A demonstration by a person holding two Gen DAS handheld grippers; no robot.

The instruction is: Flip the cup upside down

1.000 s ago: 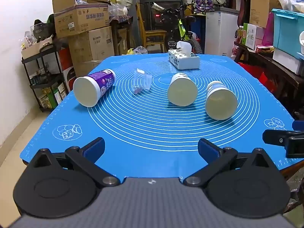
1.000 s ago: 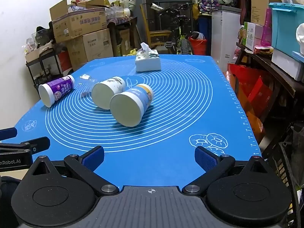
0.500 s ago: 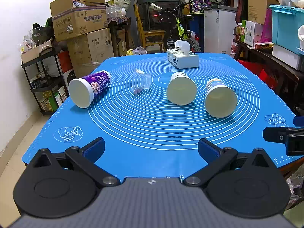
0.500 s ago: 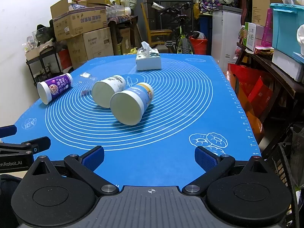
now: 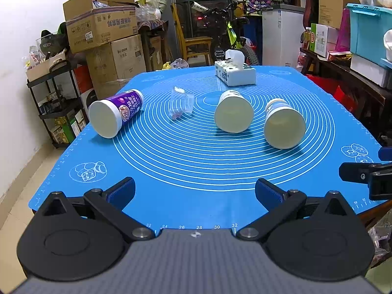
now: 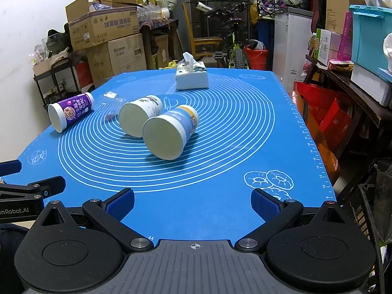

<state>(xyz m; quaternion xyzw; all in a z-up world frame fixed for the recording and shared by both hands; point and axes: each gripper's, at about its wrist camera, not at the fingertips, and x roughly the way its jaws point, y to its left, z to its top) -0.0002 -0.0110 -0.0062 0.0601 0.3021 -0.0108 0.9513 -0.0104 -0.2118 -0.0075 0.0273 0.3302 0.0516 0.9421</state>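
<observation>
Three cups lie on their sides mid-counter, rims toward both grippers. Blue-yellow cup [image 6: 171, 133] sits ahead-left of right gripper [image 6: 192, 202], the nearer one; both jaws apart, empty.

Bright, even indoor light falls from overhead onto the blue mat [image 5: 196, 166], giving soft short shadows under the cups [image 6: 169, 134]. Both views stay sharp; fisheye distortion bows the table's edges, and dark vignetting clips the corners.
</observation>
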